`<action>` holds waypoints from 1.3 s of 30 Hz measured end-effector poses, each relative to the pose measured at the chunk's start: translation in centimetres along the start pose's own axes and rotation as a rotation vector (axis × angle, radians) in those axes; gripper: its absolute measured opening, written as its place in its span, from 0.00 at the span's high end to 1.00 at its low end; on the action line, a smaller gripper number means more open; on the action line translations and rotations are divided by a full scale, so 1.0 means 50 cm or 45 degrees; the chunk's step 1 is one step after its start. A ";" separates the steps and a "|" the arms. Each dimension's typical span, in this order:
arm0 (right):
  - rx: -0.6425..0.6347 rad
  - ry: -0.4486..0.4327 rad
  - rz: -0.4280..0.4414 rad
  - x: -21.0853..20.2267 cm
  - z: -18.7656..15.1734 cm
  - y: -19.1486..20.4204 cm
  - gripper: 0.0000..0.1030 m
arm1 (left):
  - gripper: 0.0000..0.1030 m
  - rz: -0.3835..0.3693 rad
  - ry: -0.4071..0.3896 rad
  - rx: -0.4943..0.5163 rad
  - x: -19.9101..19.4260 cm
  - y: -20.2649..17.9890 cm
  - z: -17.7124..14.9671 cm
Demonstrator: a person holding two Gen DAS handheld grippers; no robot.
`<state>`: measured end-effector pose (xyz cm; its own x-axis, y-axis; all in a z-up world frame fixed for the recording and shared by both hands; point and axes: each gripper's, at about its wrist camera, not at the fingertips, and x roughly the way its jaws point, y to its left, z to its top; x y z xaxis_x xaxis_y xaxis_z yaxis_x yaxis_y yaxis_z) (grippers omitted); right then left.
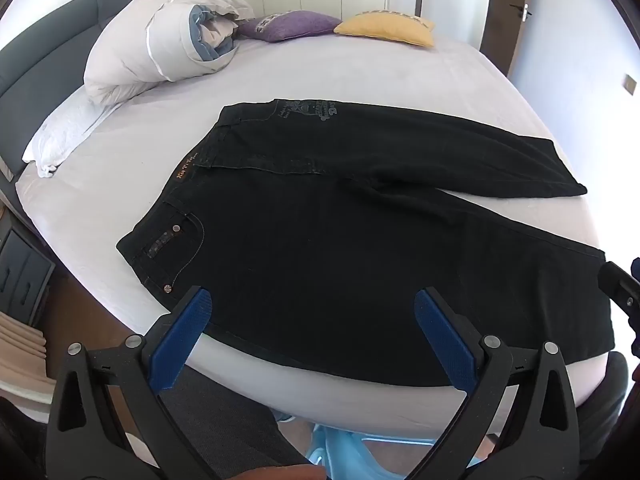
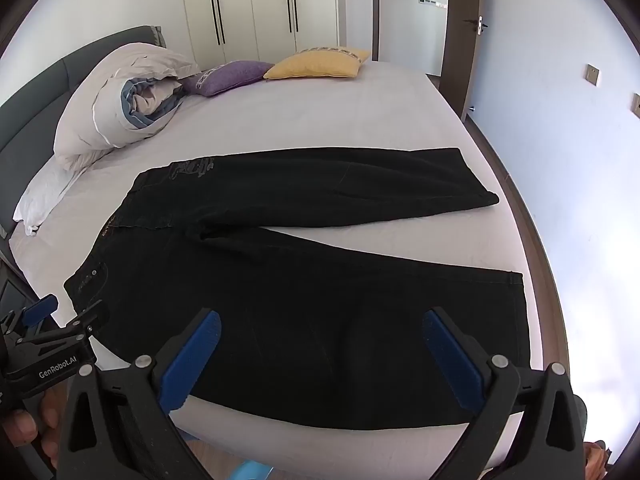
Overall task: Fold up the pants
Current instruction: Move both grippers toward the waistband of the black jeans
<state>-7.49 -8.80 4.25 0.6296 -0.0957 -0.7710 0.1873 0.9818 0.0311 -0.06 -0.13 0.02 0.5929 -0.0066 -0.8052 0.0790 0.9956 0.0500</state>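
Note:
Black jeans [image 1: 320, 240] lie flat and spread on the white bed [image 1: 120, 184], waistband to the left, both legs running right in a V. They also show in the right wrist view [image 2: 320, 304]. My left gripper [image 1: 312, 304] is open and empty, hovering over the near edge of the near leg by the hip. My right gripper [image 2: 320, 328] is open and empty above the near leg's lower half. The left gripper also shows in the right wrist view [image 2: 60, 312], at the waistband's near corner.
A rolled duvet [image 1: 160, 52] and a white pillow [image 1: 68, 132] lie at the bed's head, with a purple cushion [image 1: 292, 24] and a yellow cushion [image 1: 384, 28] at the far side. A wardrobe [image 2: 256, 8] and a door [image 2: 468, 32] stand behind.

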 end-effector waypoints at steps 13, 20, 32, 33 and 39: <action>-0.038 0.025 0.053 0.029 0.022 0.003 0.00 | 0.00 -0.026 -0.056 -0.071 0.010 0.015 0.009; -0.137 -0.067 0.254 0.054 0.112 0.010 0.00 | 0.00 -0.284 0.000 -0.152 0.056 0.074 0.059; -0.351 -0.224 0.380 0.202 0.352 0.076 0.00 | 0.00 -0.005 -0.013 -0.290 0.157 0.216 0.245; -0.375 -0.224 0.389 0.217 0.366 0.080 0.00 | 0.00 -0.010 -0.043 -0.330 0.163 0.232 0.263; -0.617 -0.185 0.438 0.346 0.461 0.122 0.00 | 0.00 -0.090 -0.092 -0.461 0.259 0.283 0.439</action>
<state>21.92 -8.25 5.74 0.6961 0.2522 -0.6722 -0.3876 0.9201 -0.0561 26.33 11.84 3.27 0.6524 -0.0700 -0.7546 -0.1591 0.9609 -0.2266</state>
